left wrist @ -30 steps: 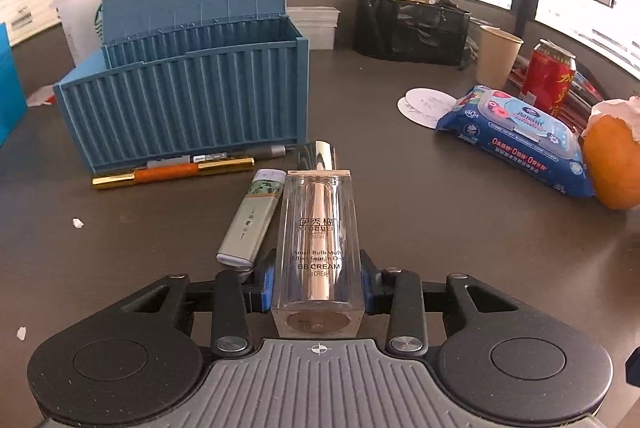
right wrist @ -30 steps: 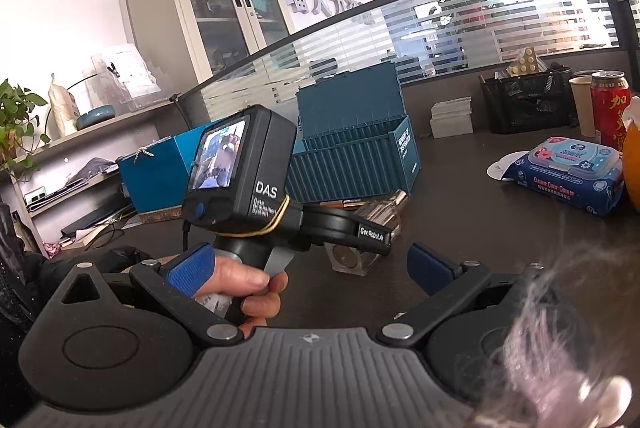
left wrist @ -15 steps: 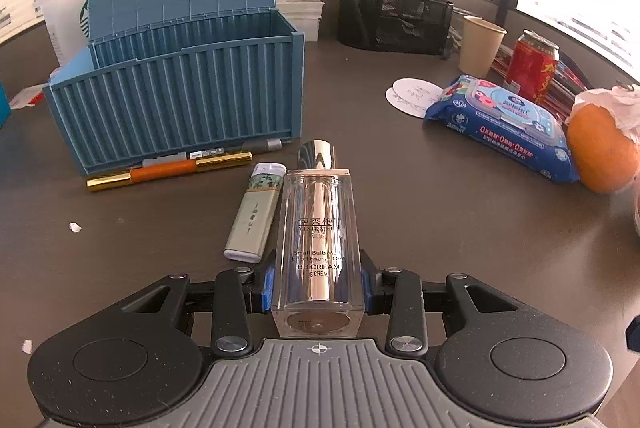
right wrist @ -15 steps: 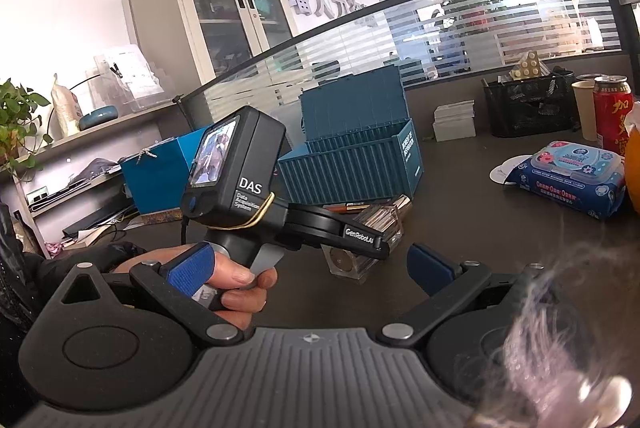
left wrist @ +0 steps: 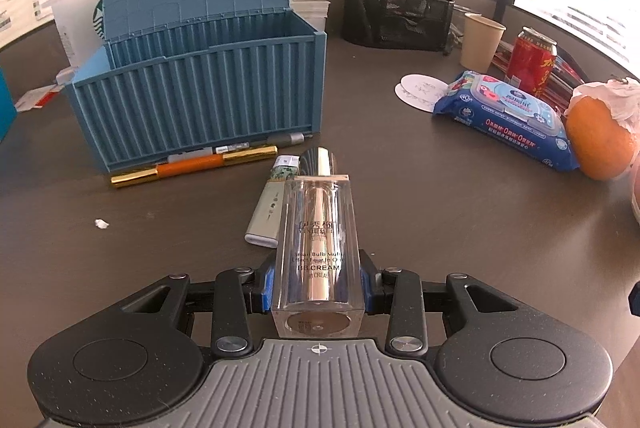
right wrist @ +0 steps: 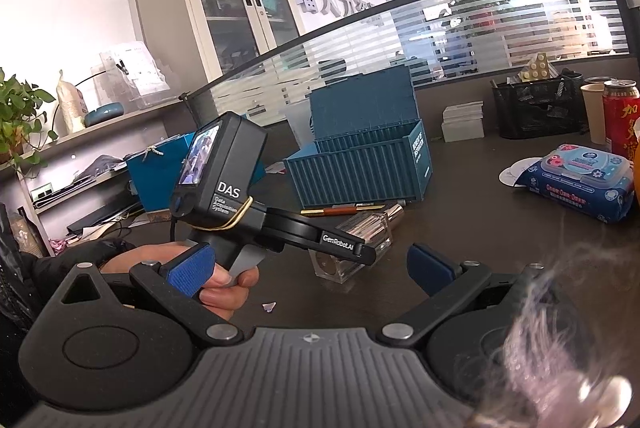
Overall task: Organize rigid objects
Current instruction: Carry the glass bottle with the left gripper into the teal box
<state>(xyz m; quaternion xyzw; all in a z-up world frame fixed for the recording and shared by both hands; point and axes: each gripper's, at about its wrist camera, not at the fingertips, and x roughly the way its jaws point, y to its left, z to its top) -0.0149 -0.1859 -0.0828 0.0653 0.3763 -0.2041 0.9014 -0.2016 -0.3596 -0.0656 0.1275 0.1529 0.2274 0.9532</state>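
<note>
My left gripper (left wrist: 318, 288) is shut on a clear square BB cream bottle (left wrist: 318, 240) with a silver cap, held above the dark table and pointing at the open blue container-shaped box (left wrist: 200, 84). A white lighter (left wrist: 272, 204) lies under the bottle's left side. A gold and orange pen (left wrist: 192, 166) and a grey marker (left wrist: 240, 148) lie along the box's front. My right gripper (right wrist: 312, 268) is open and empty; its view shows the left gripper holding the bottle (right wrist: 360, 240) in front of the box (right wrist: 364, 164).
A blue wet-wipes pack (left wrist: 508, 116), an orange (left wrist: 600, 140), a red can (left wrist: 532, 60), a paper cup (left wrist: 480, 42) and a black mesh organiser (left wrist: 400, 16) stand to the right and back. A white paper scrap (left wrist: 102, 224) lies at left.
The left gripper has risen and moved closer to the blue box with the bottle held. The right gripper stays open and nearly still.
</note>
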